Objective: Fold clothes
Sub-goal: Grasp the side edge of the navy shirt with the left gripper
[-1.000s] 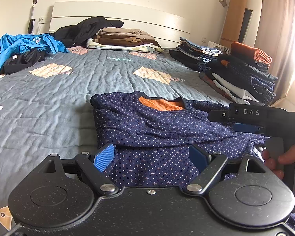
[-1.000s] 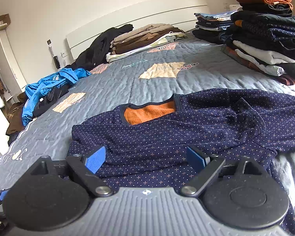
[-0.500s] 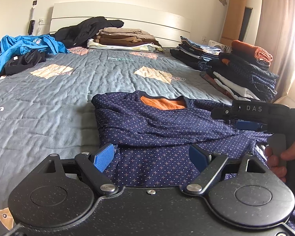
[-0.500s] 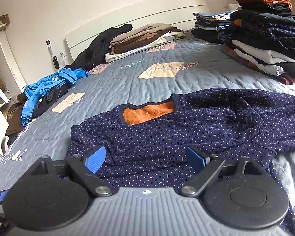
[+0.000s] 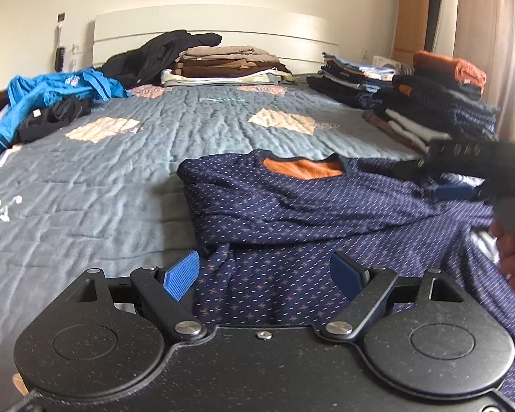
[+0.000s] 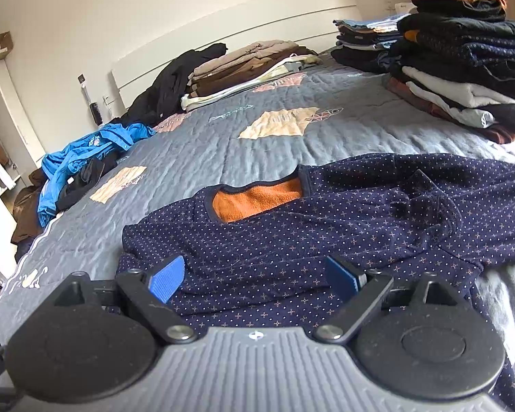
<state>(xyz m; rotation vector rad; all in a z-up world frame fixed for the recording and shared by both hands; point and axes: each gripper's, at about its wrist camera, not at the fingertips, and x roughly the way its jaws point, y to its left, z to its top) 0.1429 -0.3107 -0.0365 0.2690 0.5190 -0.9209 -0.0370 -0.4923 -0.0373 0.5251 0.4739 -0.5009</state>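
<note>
Bed: a grey-blue quilted cover with pale patches spread across the whole bed, a white headboard at its far end
Navy top: a dotted navy top with an orange lining at the neck lay at the near edge of the bed, collar towards the headboard; its left side was already folded in, one sleeve lay across the chest, and its right side trailed off towards the right edge
Left gripper: the left gripper hung just over the lower left part of the navy top, its blue pads spread wide, cloth beneath the gap and nothing pinched
Right gripper: the right gripper hung over the hem part of the same top, its pads apart, gripping nothing; in the left wrist view it showed at the right edge with a hand on its handle
Folded piles: a tall stack of folded clothes stood along the right edge, a rust-orange knit on top; a lower brown and beige stack lay against the headboard
Unfolded clothes: a black garment was heaped beside the brown stack; a bright blue garment and a small black one lay crumpled at the far left edge
</note>
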